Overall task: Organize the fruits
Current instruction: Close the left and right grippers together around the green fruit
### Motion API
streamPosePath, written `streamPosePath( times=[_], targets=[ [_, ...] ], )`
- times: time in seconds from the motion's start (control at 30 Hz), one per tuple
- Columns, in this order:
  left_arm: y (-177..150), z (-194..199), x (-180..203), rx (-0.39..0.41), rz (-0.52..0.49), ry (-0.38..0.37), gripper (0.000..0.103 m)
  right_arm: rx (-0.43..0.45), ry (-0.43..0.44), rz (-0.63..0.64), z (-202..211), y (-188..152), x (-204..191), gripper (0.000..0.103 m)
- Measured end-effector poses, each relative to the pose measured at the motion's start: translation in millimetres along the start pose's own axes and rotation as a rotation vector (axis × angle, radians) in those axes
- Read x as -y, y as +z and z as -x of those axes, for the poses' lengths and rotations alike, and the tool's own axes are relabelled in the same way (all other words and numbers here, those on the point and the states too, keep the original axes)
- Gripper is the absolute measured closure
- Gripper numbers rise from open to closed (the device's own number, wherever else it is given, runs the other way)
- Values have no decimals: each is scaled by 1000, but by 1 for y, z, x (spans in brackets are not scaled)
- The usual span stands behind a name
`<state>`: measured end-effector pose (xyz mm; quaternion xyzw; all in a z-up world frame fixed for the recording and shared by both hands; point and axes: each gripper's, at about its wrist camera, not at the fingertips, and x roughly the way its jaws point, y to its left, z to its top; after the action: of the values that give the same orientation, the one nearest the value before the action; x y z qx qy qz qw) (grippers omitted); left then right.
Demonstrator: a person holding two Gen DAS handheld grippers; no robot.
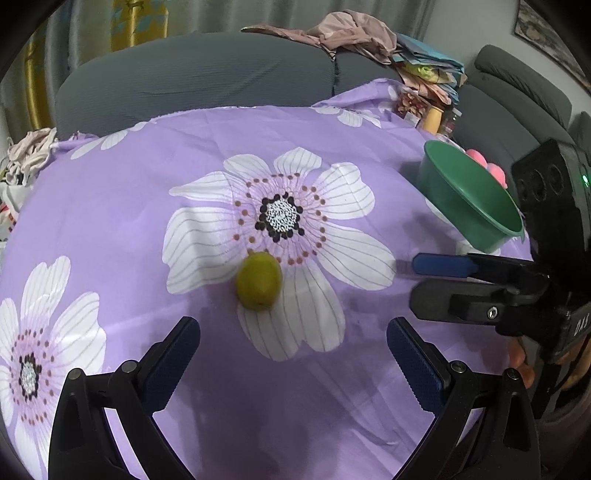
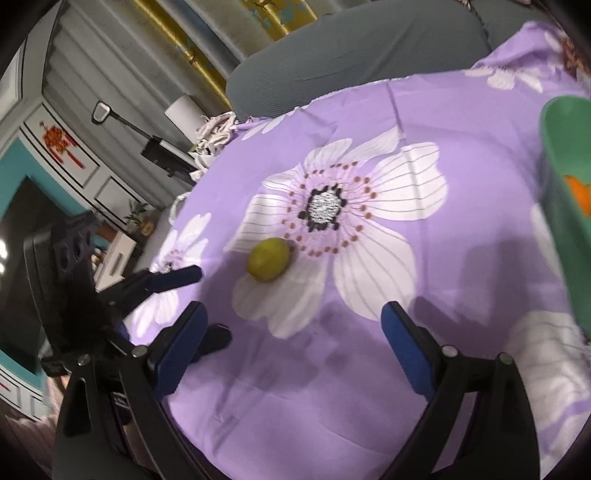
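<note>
A yellow-green lemon-like fruit (image 1: 259, 280) lies on the purple flowered cloth (image 1: 129, 206), at the lower edge of the big white flower. It also shows in the right wrist view (image 2: 268, 259). My left gripper (image 1: 293, 332) is open and empty, a short way in front of the fruit. My right gripper (image 2: 293, 321) is open and empty, to the right of the fruit; it shows in the left wrist view (image 1: 413, 277). A green bowl (image 1: 469, 199) stands at the right with pink fruit (image 1: 487, 164) behind its rim. In the right wrist view the bowl (image 2: 561, 184) holds an orange piece (image 2: 578, 192).
A grey sofa (image 1: 199, 81) runs behind the table, with piled clothes (image 1: 354, 33) on its back. Packets and a yellow jar (image 1: 432, 118) sit at the far right corner. Bags (image 1: 26, 155) lie at the left edge. The left gripper shows in the right wrist view (image 2: 177, 277).
</note>
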<state>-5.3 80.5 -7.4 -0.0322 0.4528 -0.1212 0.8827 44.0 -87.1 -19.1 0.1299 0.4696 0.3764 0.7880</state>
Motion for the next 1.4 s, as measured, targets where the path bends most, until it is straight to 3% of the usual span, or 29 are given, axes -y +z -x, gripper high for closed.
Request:
streamPosePath(
  times=[0.17, 0.3, 0.43, 0.73, 0.8, 0.97, 1.17, 1.4],
  targets=[
    [5, -4, 0, 3, -28, -14, 3, -32, 86, -64, -17, 13, -1, 8],
    [9, -8, 1, -1, -48, -39, 15, -64, 145, -121, -32, 21, 2, 10],
    [13, -19, -3, -25, -37, -43, 17, -101, 198, -183, -47, 26, 4, 15],
    [23, -32, -6, -67, -53, -17, 31, -167, 195, -219, -72, 32, 0, 28],
    [23, -35, -6, -82, -59, -10, 39, -179, 194, -216, -76, 33, -1, 31],
    [24, -40, -8, -106, -64, 6, 41, -201, 182, -205, -86, 36, -3, 38],
    [23, -51, -12, -146, -69, 27, 61, -228, 165, -172, -97, 39, -5, 50],
    [22, -51, -12, -136, -86, 54, 63, -235, 170, -167, -101, 39, 4, 67]
  ],
)
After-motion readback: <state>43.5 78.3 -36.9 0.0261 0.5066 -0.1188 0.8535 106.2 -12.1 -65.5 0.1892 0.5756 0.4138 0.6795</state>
